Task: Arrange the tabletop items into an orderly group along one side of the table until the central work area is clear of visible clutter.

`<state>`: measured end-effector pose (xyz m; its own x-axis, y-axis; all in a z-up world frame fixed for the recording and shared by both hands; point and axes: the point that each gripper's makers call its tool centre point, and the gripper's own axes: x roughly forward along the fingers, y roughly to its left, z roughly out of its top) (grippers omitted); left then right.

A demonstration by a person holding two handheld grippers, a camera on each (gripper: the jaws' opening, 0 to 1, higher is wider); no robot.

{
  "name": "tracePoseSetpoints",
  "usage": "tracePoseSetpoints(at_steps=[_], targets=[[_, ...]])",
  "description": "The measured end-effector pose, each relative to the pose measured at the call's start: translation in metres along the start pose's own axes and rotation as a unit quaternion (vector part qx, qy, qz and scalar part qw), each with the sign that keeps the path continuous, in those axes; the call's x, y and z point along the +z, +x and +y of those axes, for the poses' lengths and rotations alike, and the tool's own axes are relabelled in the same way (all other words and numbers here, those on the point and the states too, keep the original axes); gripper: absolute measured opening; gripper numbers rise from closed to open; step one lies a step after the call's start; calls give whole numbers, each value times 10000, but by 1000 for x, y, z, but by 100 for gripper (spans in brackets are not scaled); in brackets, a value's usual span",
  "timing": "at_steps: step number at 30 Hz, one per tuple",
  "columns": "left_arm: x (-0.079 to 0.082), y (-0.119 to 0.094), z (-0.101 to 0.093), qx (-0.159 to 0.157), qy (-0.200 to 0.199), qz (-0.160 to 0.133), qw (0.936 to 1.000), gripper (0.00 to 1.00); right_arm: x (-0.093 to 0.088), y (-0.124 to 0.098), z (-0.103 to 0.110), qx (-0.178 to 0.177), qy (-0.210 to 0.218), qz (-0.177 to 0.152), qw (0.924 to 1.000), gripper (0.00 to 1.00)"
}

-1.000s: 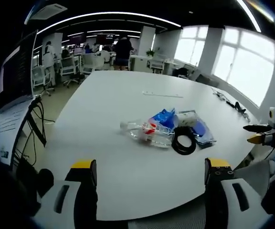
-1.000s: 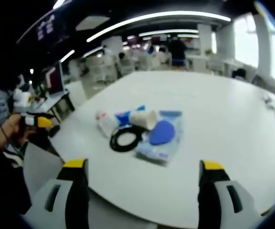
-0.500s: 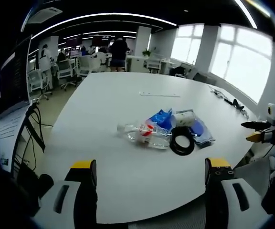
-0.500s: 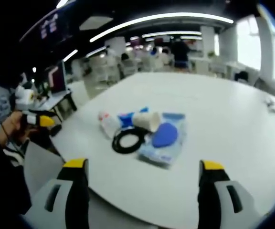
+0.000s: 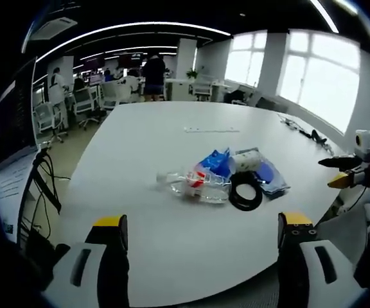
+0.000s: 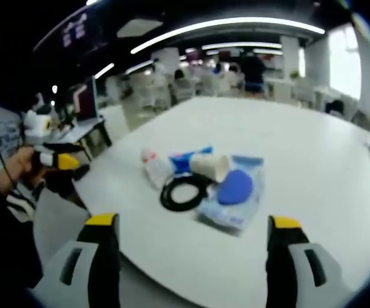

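A small heap of items lies on the white table (image 5: 146,141). It holds a clear plastic bottle (image 5: 188,185) lying on its side, a blue packet (image 5: 215,161), a white paper cup (image 5: 246,159), a black cable coil (image 5: 245,191) and a blue pouch (image 5: 272,177). My left gripper (image 5: 203,221) is open at the table's near edge, well short of the heap. From the other side, the bottle (image 6: 153,170), coil (image 6: 184,190), cup (image 6: 212,166) and a blue oval pad (image 6: 235,187) on a flat bag (image 6: 227,215) lie ahead of my open right gripper (image 6: 193,221).
A thin white strip (image 5: 212,129) and a dark cable (image 5: 308,135) lie farther off on the table. The right gripper (image 5: 344,173) hangs off the table's right edge, the left gripper (image 6: 55,158) off the other side. Desks, chairs and people fill the room behind.
Both cameras have drifted slightly, so the heap sits a little differently in each view. The items themselves have not moved, and both grippers stay open.
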<state>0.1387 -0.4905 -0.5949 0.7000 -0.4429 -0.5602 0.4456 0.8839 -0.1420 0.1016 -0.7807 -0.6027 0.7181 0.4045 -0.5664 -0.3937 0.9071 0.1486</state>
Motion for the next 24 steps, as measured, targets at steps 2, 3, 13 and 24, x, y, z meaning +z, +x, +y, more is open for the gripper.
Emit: tracePoseSetpoints(at_steps=[2,3,13,24], targets=[[-1,1,1,-16,-26,14,10000,97,3,4,2,11,-25,-11,10000,93],[-2,2,1,-21,-37,27,10000,97,4,5,3,24,-40,-14,10000,93],[5,4,0,-89,103,-120,9998,99,15,21,16,250,-213,-8,9995,92],[2,9,0,-137,112,-57,9998,99,26,41,31,561,-305,-4,9980,92]])
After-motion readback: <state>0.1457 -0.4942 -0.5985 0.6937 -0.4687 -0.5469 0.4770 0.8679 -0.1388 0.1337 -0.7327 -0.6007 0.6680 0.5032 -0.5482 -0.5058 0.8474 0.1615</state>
